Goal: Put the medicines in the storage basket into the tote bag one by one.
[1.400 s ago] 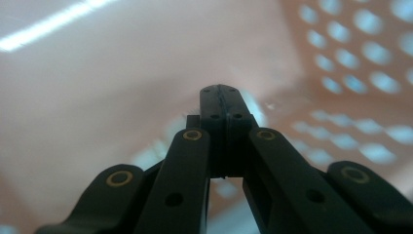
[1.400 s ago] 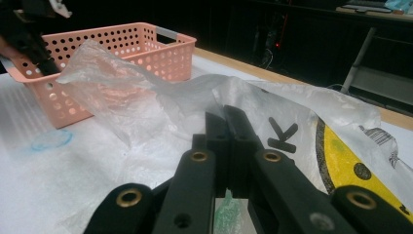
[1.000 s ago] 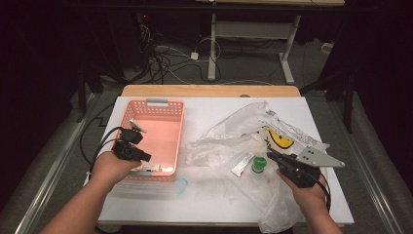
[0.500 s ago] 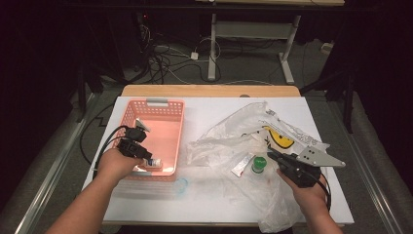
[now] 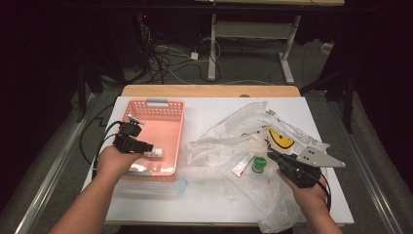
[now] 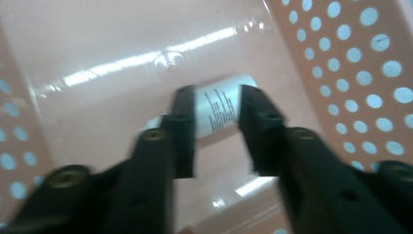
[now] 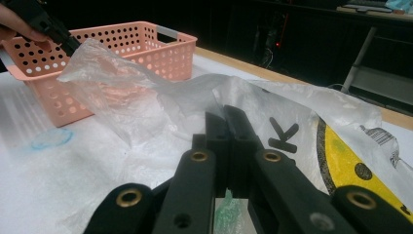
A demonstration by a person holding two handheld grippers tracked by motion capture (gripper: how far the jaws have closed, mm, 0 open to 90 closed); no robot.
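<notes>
Pink basket [image 5: 173,117] now holds the left gripper [image 6: 214,109] clamping a white tube [image 6: 221,109]

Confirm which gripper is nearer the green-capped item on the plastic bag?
Right. The right gripper sits just beside the green-capped item, jaws shut. The left gripper is across the table over the pink basket, holding a white tube.

The right gripper [image 7: 228,127], jaws pressed together, lies over a crumpled plastic bag [image 7: 292,117] near a pink basket [image 7: 122,48].
</notes>
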